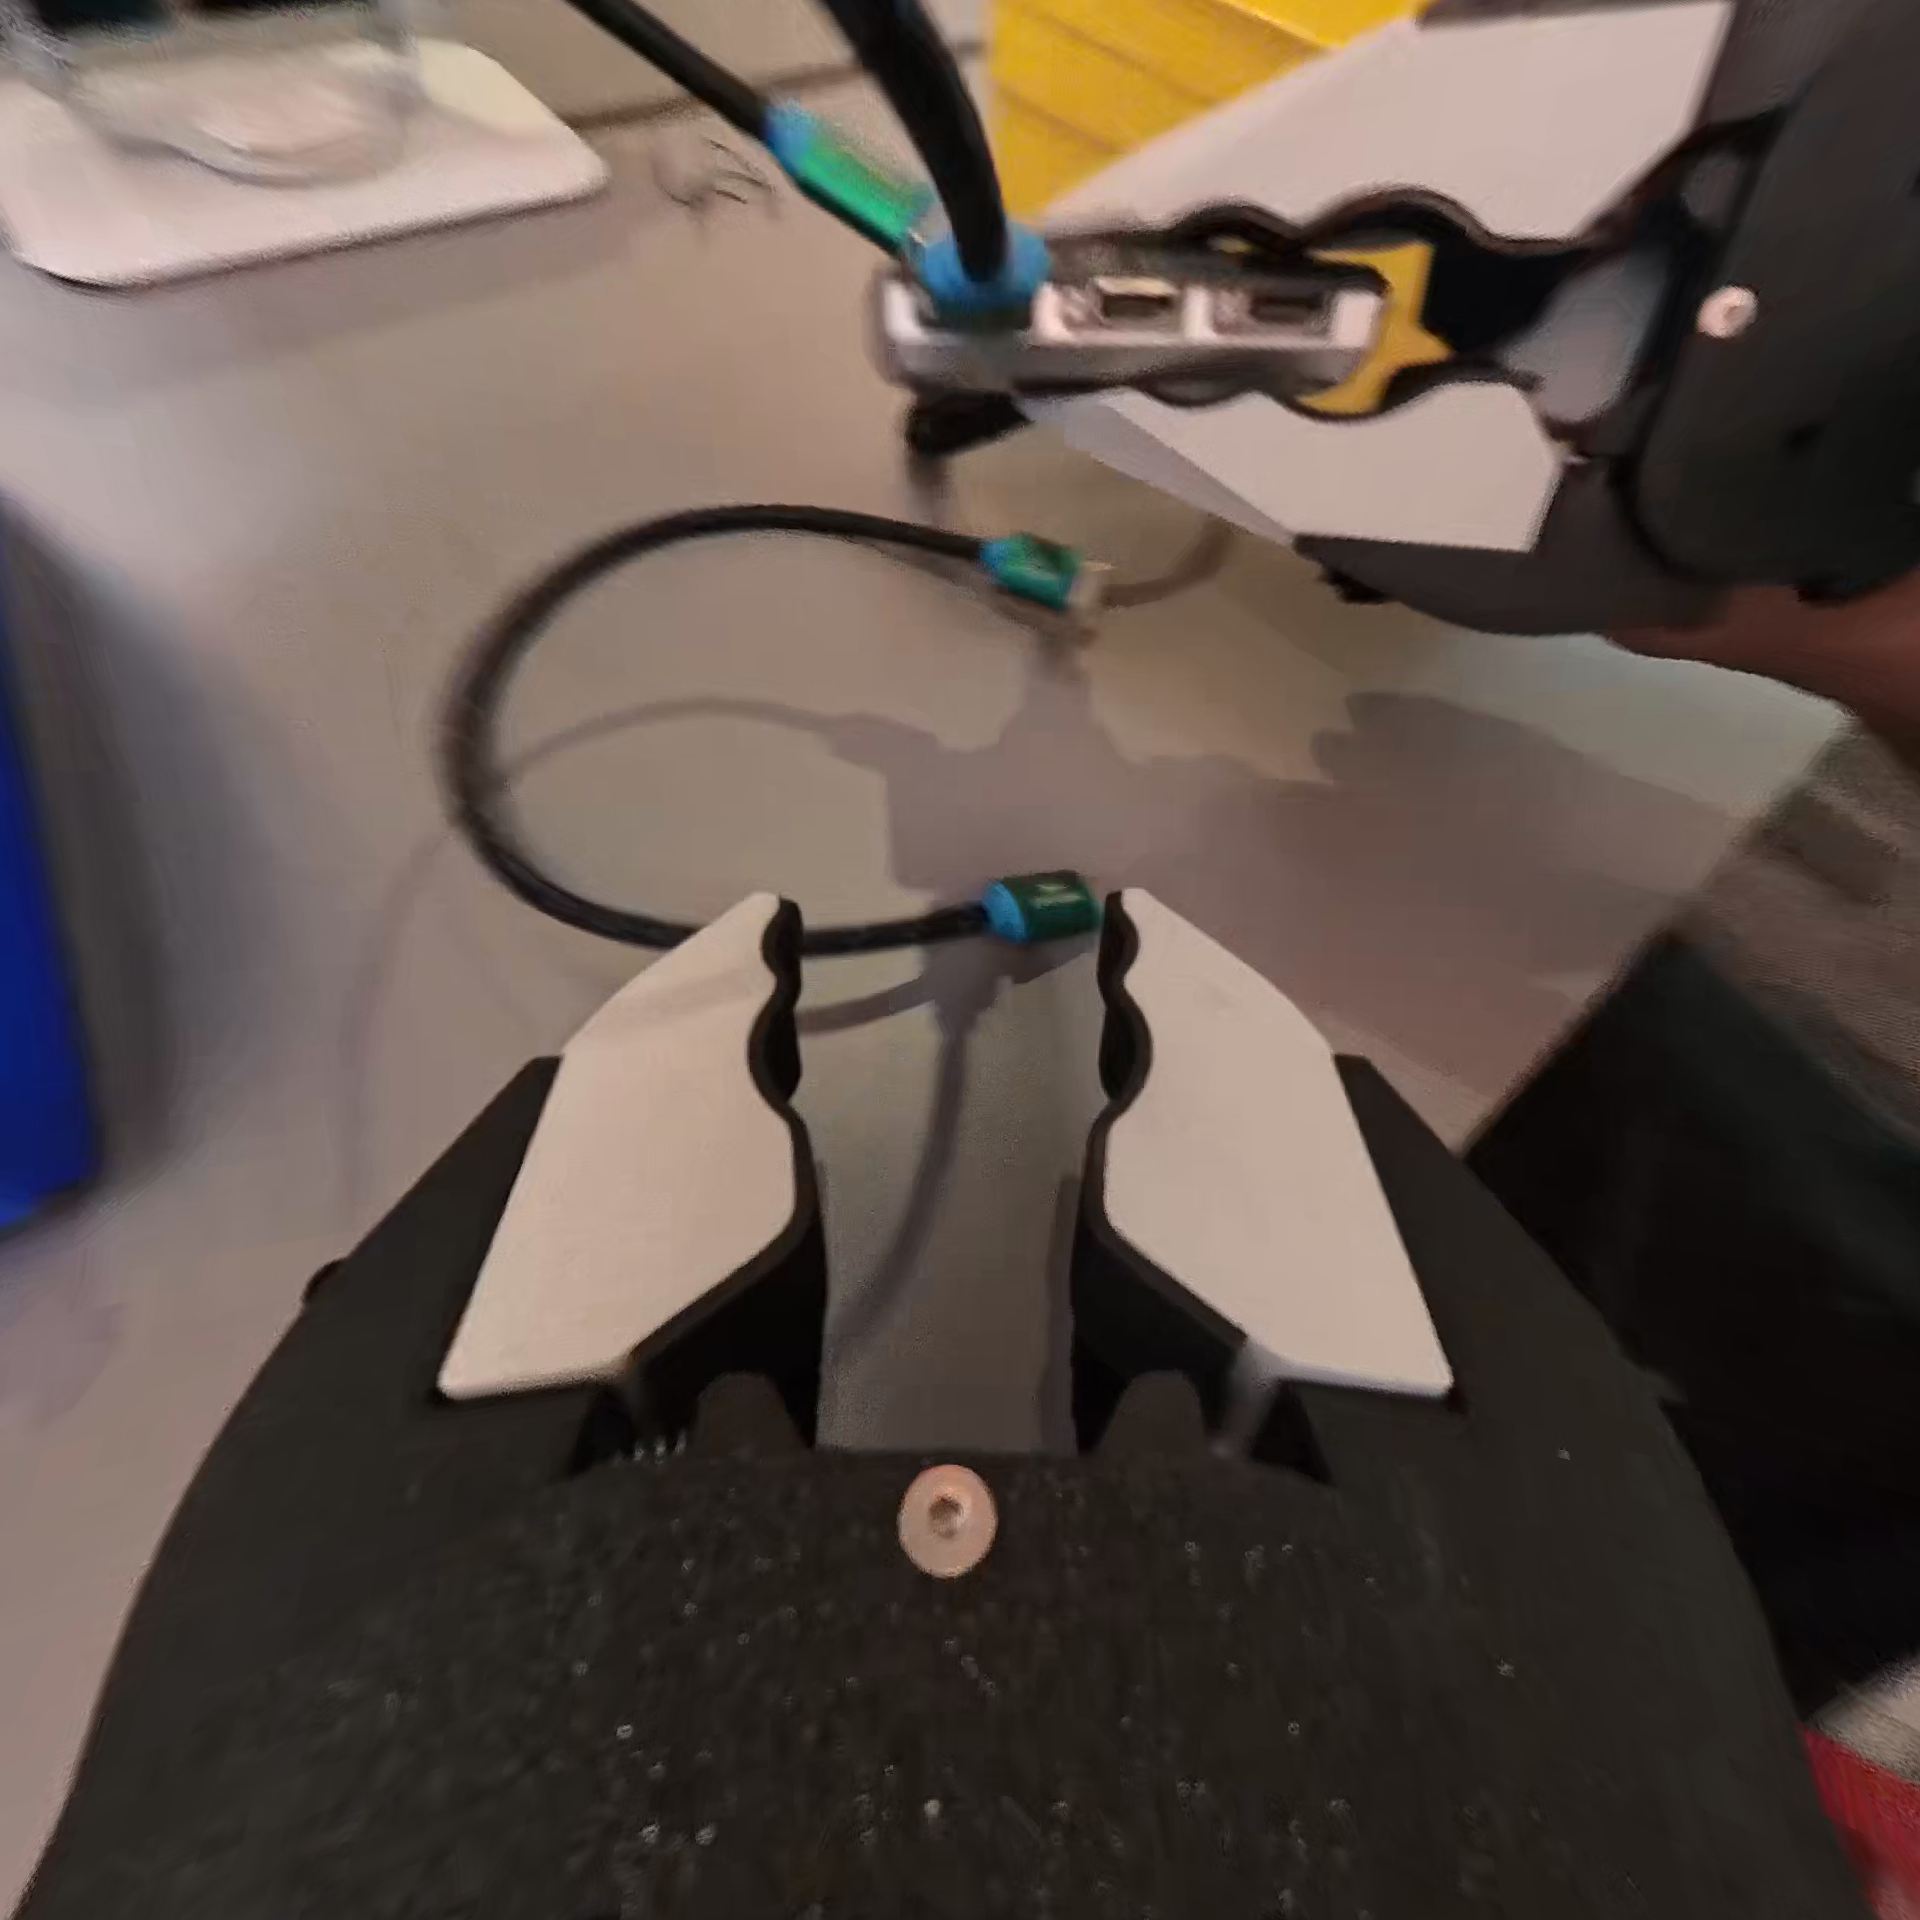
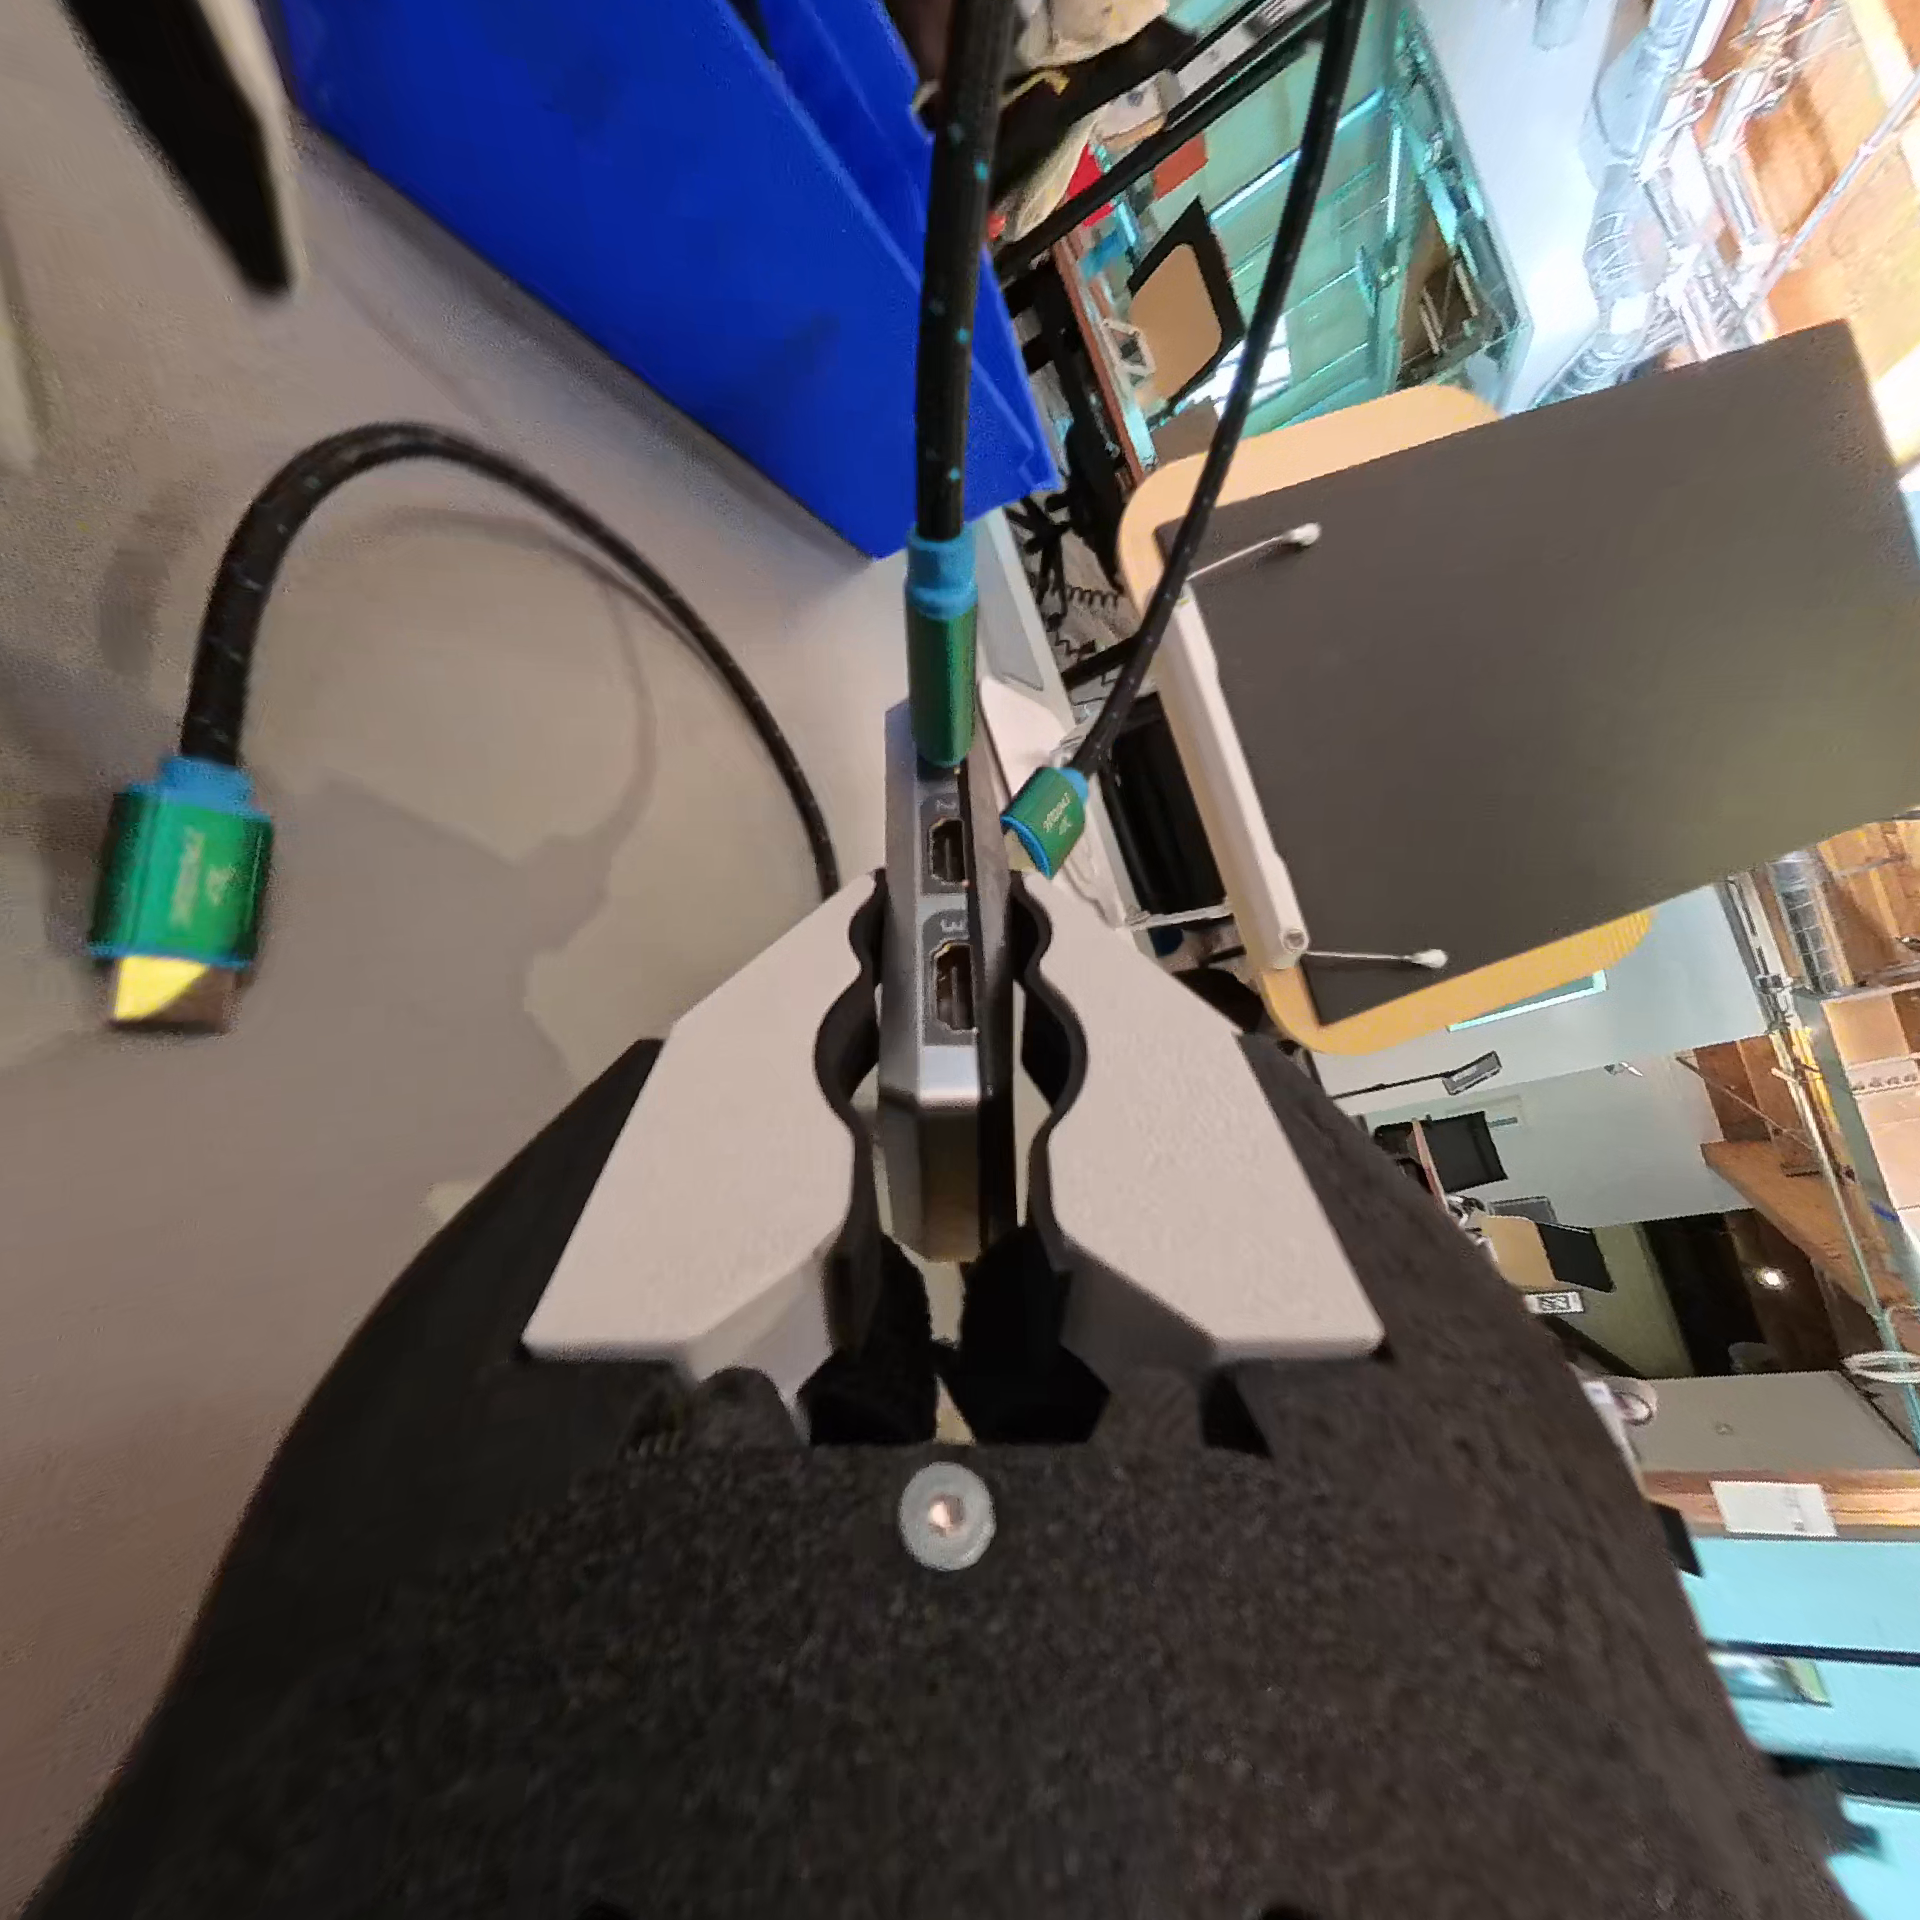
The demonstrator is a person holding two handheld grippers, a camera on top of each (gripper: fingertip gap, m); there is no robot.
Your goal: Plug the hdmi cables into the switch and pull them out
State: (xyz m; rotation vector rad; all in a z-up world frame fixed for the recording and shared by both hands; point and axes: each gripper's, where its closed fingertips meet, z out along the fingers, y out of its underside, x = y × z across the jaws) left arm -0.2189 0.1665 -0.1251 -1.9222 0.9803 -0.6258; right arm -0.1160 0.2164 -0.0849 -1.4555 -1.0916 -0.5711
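Observation:
My right gripper (image 2: pixel 948 894) is shut on the grey HDMI switch (image 2: pixel 930 1081) and holds it on edge above the table. One green-and-blue plug (image 2: pixel 940 665) sits in the switch's far port; two ports nearer my fingers are empty. A second plug (image 2: pixel 1044 821) hangs beside the switch, outside any port. A black cable loops on the table with a green plug (image 1: pixel 1039 906) just beyond my open left gripper (image 1: pixel 945 935) and another plug (image 1: pixel 1029 569) farther off. The left wrist view shows the switch (image 1: pixel 1132 322) in the right gripper (image 1: pixel 1039 312). A loose plug (image 2: pixel 182 883) lies left.
A blue bin (image 2: pixel 675 208) stands at the table's far side and shows blurred at the left (image 1: pixel 31 883). A white pad (image 1: pixel 260 156) and a yellow object (image 1: pixel 1143 83) lie behind the switch. A black-seated chair (image 2: pixel 1507 675) stands beyond the table edge. The grippers' ends are close to 12 cm from one another. About 6 cm separates my left fingertips from the loose plug (image 2: pixel 182 883).

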